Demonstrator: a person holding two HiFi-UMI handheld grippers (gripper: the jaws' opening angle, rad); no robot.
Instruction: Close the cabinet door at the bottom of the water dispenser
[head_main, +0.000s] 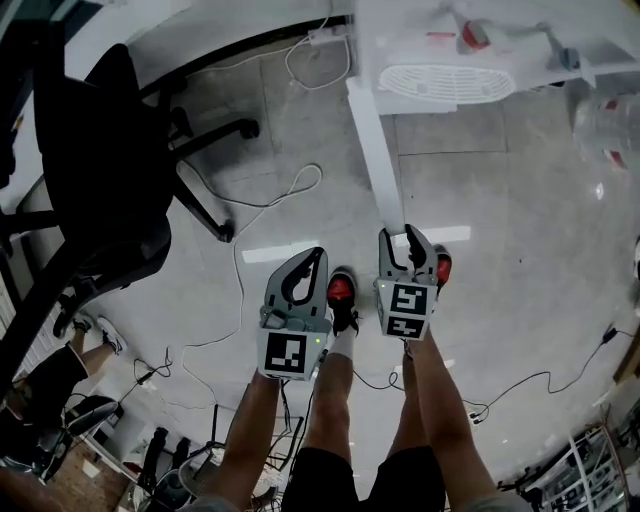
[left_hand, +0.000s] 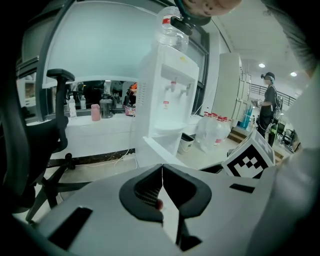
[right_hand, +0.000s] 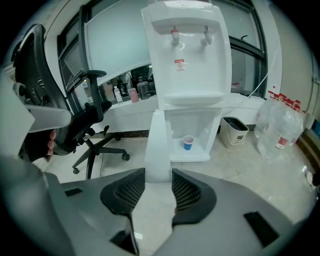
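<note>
Head view. At one o'clock, the white water dispenser (head_main: 450, 75). From its base toward the centre, the cabinet door (head_main: 375, 150), swung open and seen edge-on. At the door's free end, the right hand-held gripper (head_main: 409, 236), tip just beside that edge; contact impossible to judge. At seven o'clock of it, the left hand-held gripper (head_main: 316, 256), apart from the door. At nine o'clock, a black office chair (head_main: 100, 170). Across the tiled floor (head_main: 520, 230), loose cables (head_main: 270, 200).

Left gripper view. Left hand-held gripper (left_hand: 161, 167) with jaws together, tips meeting, nothing clamped. Water dispenser (left_hand: 170, 100) at twelve o'clock, a clear bottle (left_hand: 172, 30) on top. Cabinet door (left_hand: 157, 150) slanting out from its base, just beyond the jaw tips. Water jugs (left_hand: 212, 130) at two o'clock of the jaws, a small bin (left_hand: 186, 142) between them and the dispenser. Office chair (left_hand: 55, 135) at nine o'clock. A person (left_hand: 269, 107) standing far off at three o'clock.

Right gripper view. Right hand-held gripper (right_hand: 158, 172) with jaws apart, pads pressing on nothing. Straight ahead in the gap, the cabinet door (right_hand: 157, 145), edge toward the camera. To its right, the open compartment at the bottom of the water dispenser (right_hand: 187, 55), a small blue cup (right_hand: 188, 142) inside. Bin (right_hand: 234, 131) and water jugs (right_hand: 280, 127) at three o'clock, office chair (right_hand: 85, 125) at nine.
</note>
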